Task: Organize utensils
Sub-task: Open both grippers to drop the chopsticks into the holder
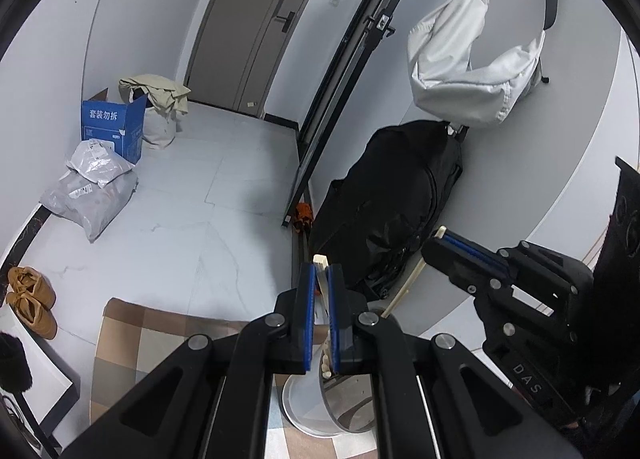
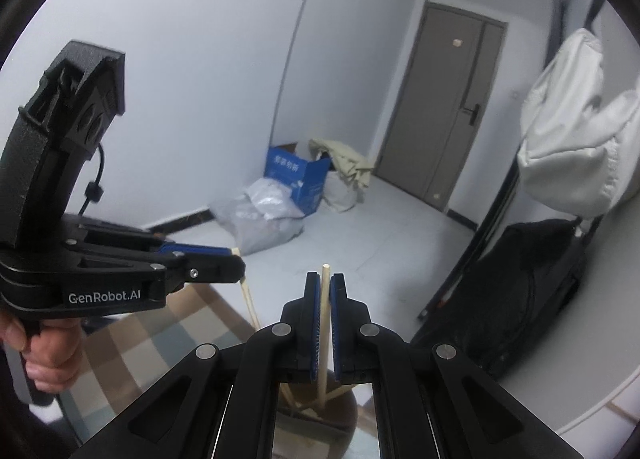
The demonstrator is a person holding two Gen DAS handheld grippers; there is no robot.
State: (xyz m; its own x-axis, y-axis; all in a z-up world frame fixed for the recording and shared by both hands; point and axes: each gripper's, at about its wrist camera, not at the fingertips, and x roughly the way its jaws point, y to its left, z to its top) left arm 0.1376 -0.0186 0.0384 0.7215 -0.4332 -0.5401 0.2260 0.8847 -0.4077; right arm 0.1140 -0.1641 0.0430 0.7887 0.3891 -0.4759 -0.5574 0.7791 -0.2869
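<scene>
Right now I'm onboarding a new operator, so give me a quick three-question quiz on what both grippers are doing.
1. True or false: the left gripper is open and holds nothing.
2. What does the right gripper clamp? A) spoon B) chopstick C) fork
3. Fill in: the box by the far wall is coloured ____.

Key: 1 false, it is shut on a chopstick; 2 B; 3 blue.

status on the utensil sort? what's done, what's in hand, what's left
Done: a few chopsticks already stand in the round holder below. In hand: left gripper is shut on one chopstick, right gripper is shut on another chopstick, both held above the holder. Left: lowering and releasing both. Any other loose utensils are out of view.
</scene>
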